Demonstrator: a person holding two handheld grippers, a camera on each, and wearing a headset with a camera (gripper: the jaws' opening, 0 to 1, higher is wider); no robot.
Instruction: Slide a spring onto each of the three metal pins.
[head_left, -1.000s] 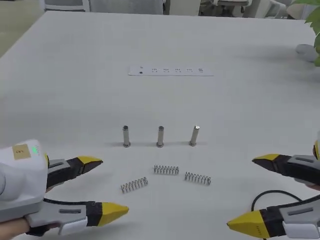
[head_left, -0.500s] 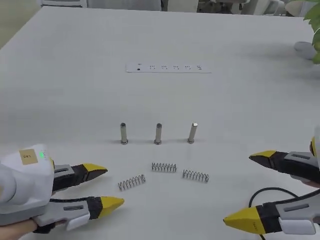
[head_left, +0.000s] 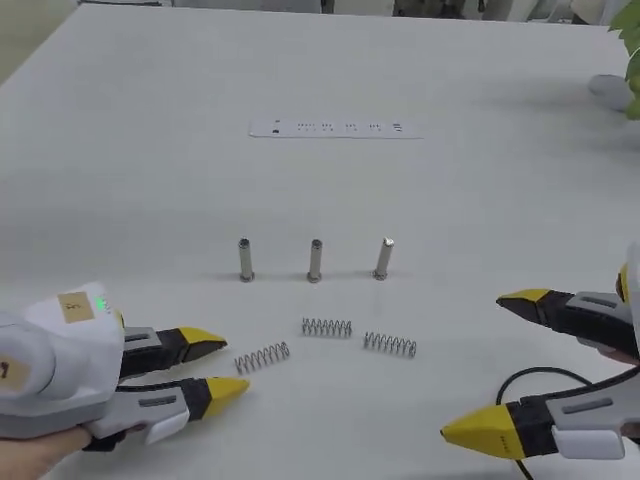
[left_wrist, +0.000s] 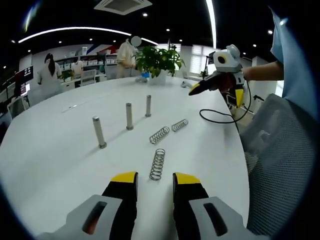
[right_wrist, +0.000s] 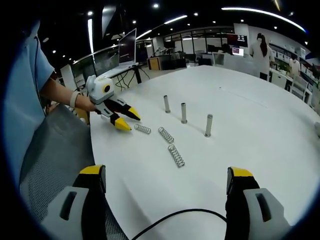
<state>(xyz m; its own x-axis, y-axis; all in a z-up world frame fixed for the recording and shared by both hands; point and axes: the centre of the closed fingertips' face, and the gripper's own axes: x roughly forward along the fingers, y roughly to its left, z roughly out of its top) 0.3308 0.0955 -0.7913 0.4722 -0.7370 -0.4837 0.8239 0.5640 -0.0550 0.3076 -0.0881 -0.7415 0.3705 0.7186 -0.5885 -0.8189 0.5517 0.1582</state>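
While three springs (head_left: 327, 327) lie at 6 o'clock of the pins (head_left: 315, 260), your left claw (head_left: 218, 368) gapes narrowly, empty, and your right claw (head_left: 482, 365) widely.

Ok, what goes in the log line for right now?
pins upright, bare | springs loose on table | left gripper open, facing nearest spring | right gripper open, empty

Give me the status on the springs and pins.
Done: nothing; all three pins stand bare. In hand: nothing; the left gripper and right gripper are open, the left aimed at the nearest spring. Left: all three springs, lying loose on the table.
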